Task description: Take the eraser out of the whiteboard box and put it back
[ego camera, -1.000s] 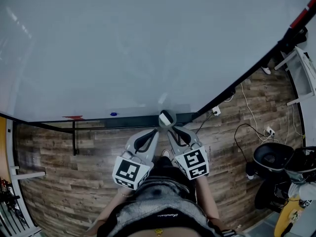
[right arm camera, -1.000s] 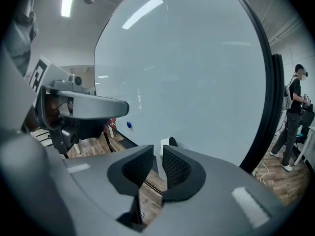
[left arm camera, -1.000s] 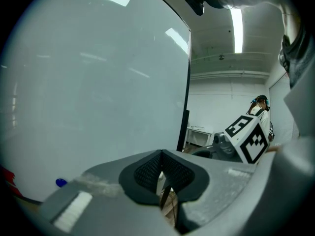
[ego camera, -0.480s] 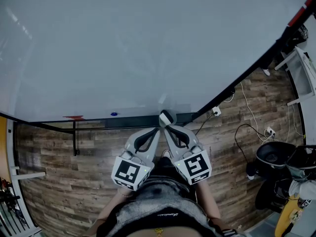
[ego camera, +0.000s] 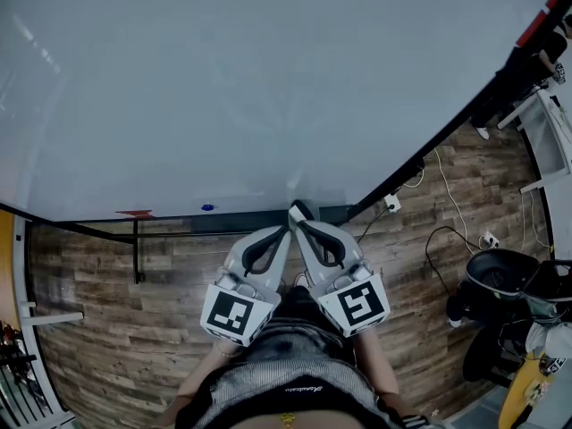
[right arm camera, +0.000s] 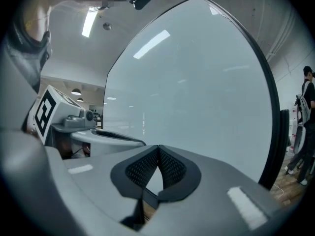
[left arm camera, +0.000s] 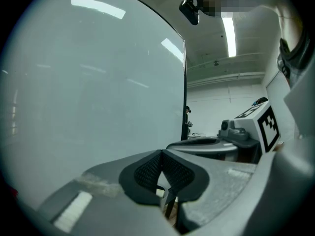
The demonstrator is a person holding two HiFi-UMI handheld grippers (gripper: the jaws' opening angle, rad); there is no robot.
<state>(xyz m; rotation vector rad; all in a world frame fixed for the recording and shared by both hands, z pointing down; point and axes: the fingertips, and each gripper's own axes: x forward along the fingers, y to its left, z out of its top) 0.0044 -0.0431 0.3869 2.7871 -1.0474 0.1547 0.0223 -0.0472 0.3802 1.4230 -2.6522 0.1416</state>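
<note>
A big whiteboard (ego camera: 223, 88) fills the head view, with a dark tray box (ego camera: 241, 219) along its lower edge. The eraser (ego camera: 301, 209), white with dark sides, lies in that tray, partly hidden behind my right fingers. My right gripper (ego camera: 293, 223) is just in front of it. Its jaws have just been closing and its pads now meet with nothing between them (right arm camera: 158, 147). My left gripper (ego camera: 284, 231) is beside it, tip to tip. It is also shut and holds nothing (left arm camera: 161, 151). Both gripper views look along the whiteboard's face.
A small blue thing (ego camera: 207, 207) and a red thing (ego camera: 134, 213) sit on the tray at the left. On the wooden floor at the right are cables with a plug strip (ego camera: 487, 238) and a black seat (ego camera: 496, 275). A person (right arm camera: 307, 112) stands beyond the board's edge.
Both grippers have risen a little toward the board, the right one more. The right jaws have shut on nothing. The eraser has stayed in the tray.
</note>
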